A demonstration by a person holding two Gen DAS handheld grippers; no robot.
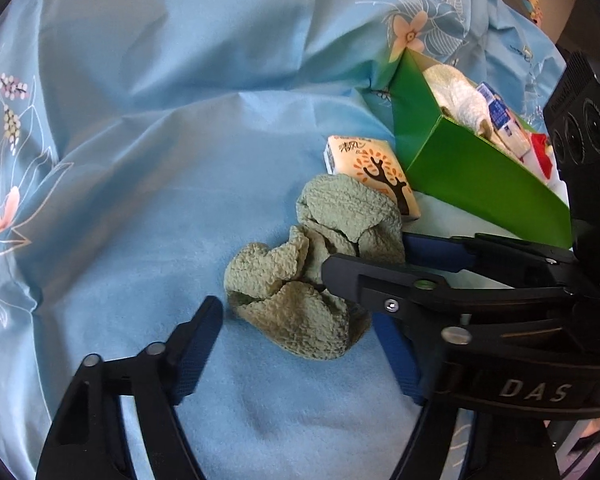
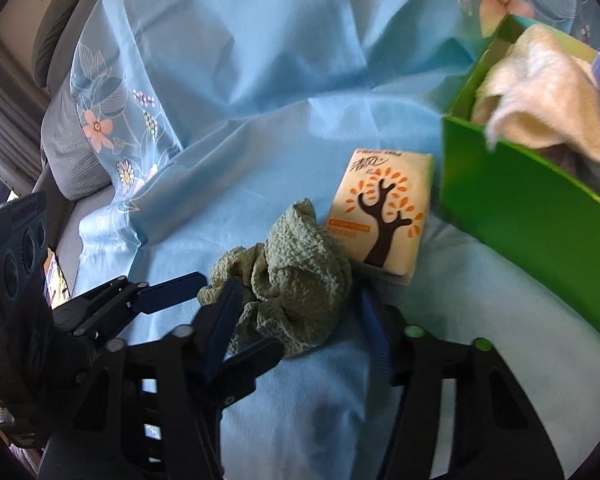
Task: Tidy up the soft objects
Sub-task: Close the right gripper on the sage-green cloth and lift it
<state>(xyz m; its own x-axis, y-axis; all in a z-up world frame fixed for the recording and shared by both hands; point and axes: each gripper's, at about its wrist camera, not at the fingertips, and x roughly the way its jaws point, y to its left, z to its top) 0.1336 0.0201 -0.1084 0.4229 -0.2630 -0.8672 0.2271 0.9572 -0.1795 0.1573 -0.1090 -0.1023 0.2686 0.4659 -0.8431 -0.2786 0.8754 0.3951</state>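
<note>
A crumpled green cloth (image 1: 304, 268) lies on the blue bedsheet (image 1: 160, 140). It also shows in the right wrist view (image 2: 296, 284). My left gripper (image 1: 296, 320) is open, its fingers on either side of the cloth's near end. My right gripper (image 2: 296, 300) is open around the same cloth, coming in from the right. A tissue pack (image 2: 380, 212) with a tree print lies just beyond the cloth. A green box (image 1: 472, 172) at the right holds a white towel (image 2: 540, 96) and small packets.
The sheet (image 2: 260, 80) is wrinkled, with flower prints at the edges. A grey pillow (image 2: 68, 148) lies at the far left. The green box wall (image 2: 540, 216) stands close on the right.
</note>
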